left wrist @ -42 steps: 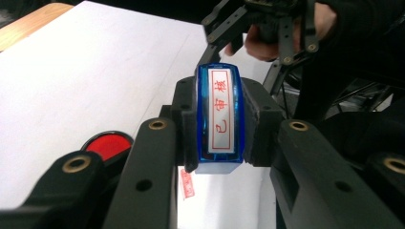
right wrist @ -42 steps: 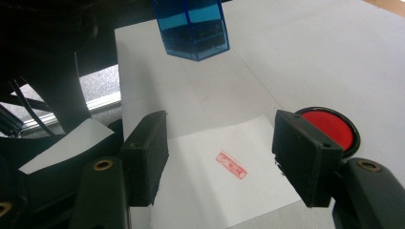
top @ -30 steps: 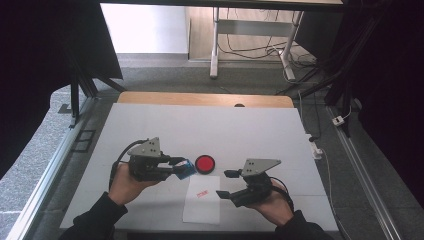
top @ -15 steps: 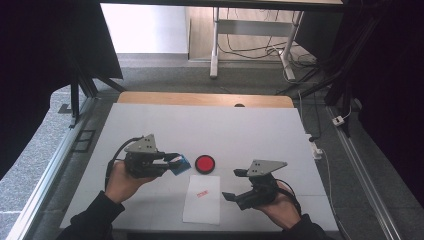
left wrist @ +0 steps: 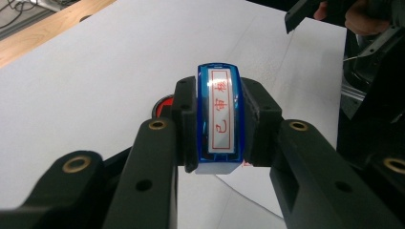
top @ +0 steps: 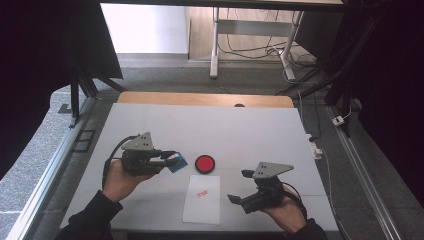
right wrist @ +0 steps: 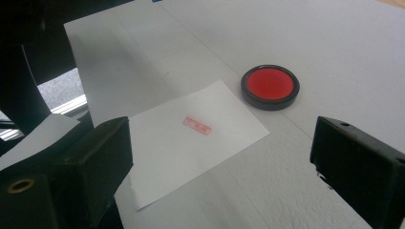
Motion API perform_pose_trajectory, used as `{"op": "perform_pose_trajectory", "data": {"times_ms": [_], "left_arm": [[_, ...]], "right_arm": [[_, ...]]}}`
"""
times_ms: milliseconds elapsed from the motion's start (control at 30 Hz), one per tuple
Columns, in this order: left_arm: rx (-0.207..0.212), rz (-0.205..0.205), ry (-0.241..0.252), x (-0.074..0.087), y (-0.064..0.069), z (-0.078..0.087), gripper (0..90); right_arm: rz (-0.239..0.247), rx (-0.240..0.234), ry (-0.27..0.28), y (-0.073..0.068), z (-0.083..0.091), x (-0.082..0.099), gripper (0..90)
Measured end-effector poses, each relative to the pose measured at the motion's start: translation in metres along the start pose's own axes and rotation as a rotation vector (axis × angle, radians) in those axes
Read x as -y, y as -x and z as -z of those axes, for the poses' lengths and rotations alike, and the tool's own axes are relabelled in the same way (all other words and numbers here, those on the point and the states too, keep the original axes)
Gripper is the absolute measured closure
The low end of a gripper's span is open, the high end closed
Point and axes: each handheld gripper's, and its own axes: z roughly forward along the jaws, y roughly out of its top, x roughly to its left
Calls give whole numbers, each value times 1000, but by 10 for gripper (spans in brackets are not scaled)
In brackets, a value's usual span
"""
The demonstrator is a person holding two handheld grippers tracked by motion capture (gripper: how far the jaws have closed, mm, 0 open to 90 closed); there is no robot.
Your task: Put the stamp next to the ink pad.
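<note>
A person's two hands each hold a black two-jaw gripper above a white table (top: pixel 250 125).

The left gripper (top: pixel 170 161) is clamped tight on a blue stamp (left wrist: pixel 219 119), held off the table just left of the red ink pad (top: pixel 205 163). In the left gripper view the stamp fills the gap between the jaws, hiding most of the ink pad behind it. Its clear top label carries red Chinese characters inside a red frame; they look like 已审核, though glare washes out the upper end.

The right gripper (top: pixel 240 186) holds nothing. Its jaws have just been opening and stand wide apart, near the right edge of a white paper sheet (right wrist: pixel 191 143).

The sheet bears a small red rectangular stamp mark (right wrist: pixel 197 125), too small and faint to read. The sheet's near corner is cut off behind the gripper's jaw in the right gripper view.
</note>
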Motion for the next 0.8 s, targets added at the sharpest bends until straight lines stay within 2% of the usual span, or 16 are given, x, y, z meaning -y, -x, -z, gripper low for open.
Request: {"op": "perform_pose_trajectory", "data": {"times_ms": [400,800], "left_arm": [[-32,18,-1,2,-5,5,701],[-90,53,-24,6,-13,9,702]], "right_arm": [[-33,65,8,2,13,13,1],[-72,182,-5,6,33,30,0]]}}
